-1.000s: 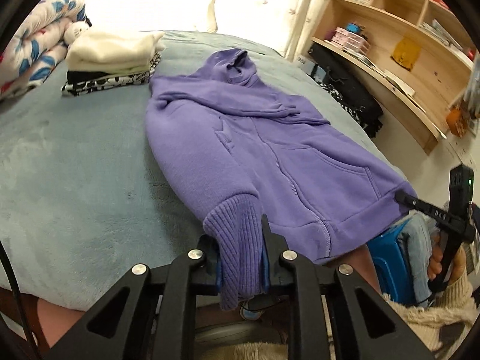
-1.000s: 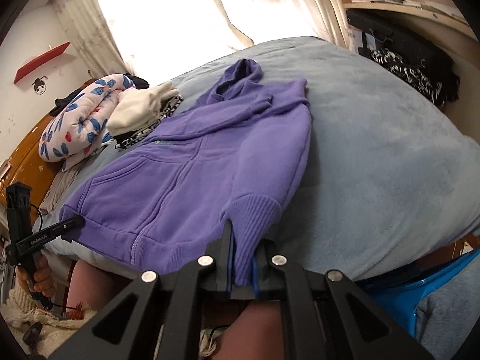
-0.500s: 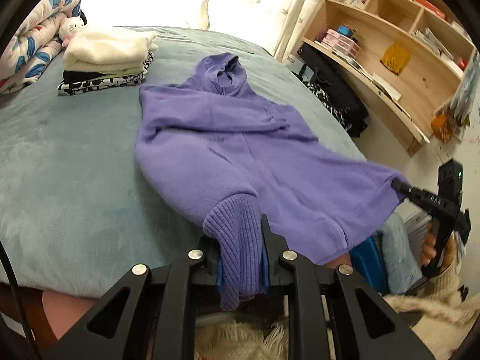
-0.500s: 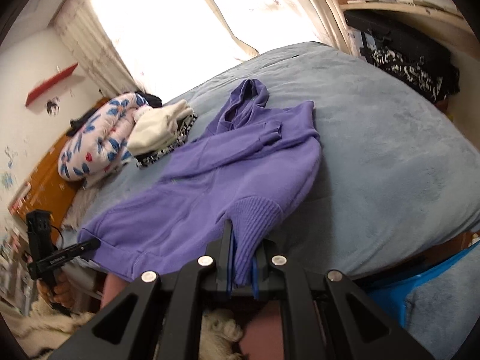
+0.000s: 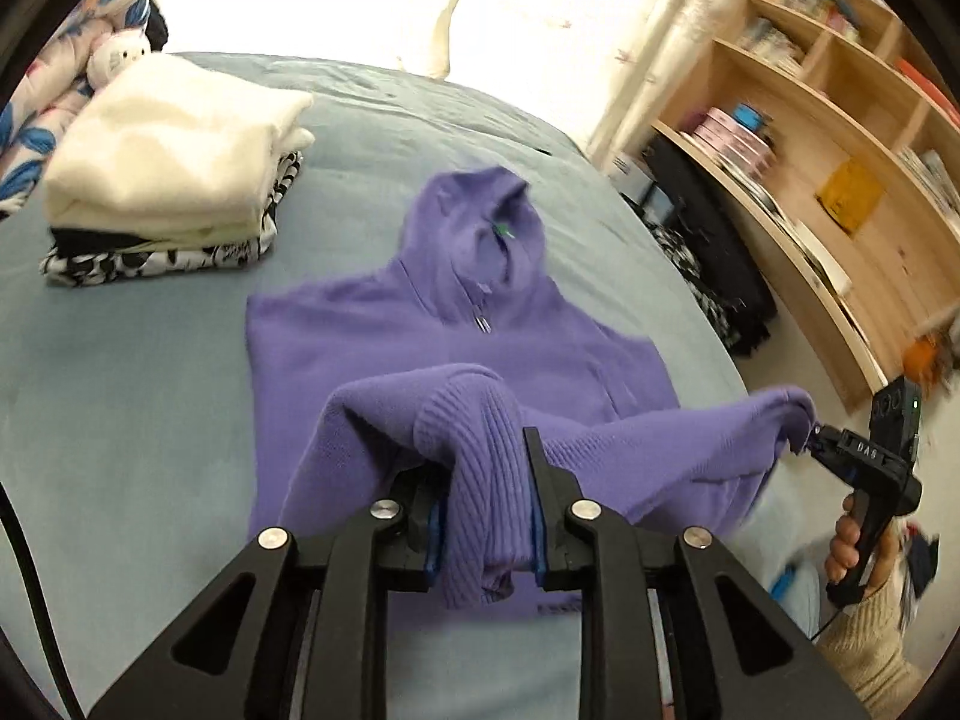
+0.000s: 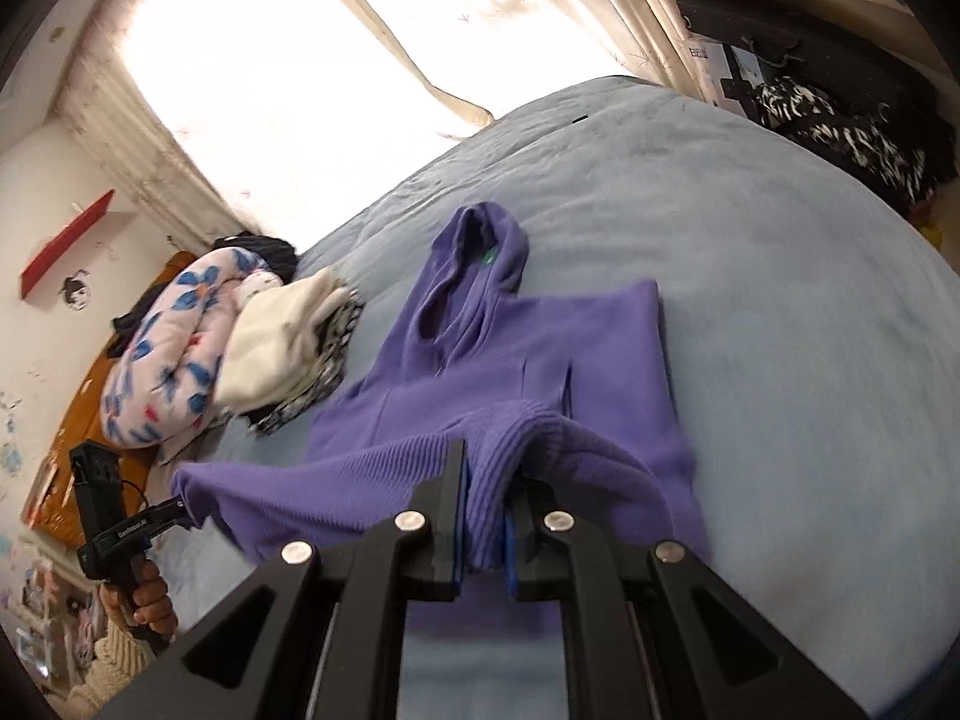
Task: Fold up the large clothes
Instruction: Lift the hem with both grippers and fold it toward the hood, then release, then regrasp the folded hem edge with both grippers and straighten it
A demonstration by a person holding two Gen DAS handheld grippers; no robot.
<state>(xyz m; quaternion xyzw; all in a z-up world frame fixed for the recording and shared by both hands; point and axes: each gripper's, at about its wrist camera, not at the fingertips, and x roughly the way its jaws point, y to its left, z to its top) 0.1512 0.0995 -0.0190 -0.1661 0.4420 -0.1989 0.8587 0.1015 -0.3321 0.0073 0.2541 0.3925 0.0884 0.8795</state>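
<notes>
A purple zip hoodie (image 5: pixel 456 324) lies on the blue-grey bed (image 5: pixel 120 372), hood toward the window; it also shows in the right wrist view (image 6: pixel 540 360). My left gripper (image 5: pixel 489 480) is shut on the hoodie's ribbed hem at its left bottom corner. My right gripper (image 6: pixel 486 510) is shut on the ribbed hem at the right bottom corner. Both hold the hem lifted above the bed and carried over the hoodie's lower body. The right gripper also shows in the left wrist view (image 5: pixel 810 438), the left gripper in the right wrist view (image 6: pixel 180 507).
A stack of folded clothes (image 5: pixel 168 168), cream on top, sits at the bed's far left beside a rolled floral quilt (image 6: pixel 174 354). Wooden shelves (image 5: pixel 840 150) stand to the right with black bags (image 5: pixel 708 240) below. Bright curtained window (image 6: pixel 336 48) behind the bed.
Both grippers have lifted the hoodie's hem off the bed's near edge and carried it forward toward the hood, so the lower half now arches over the body.
</notes>
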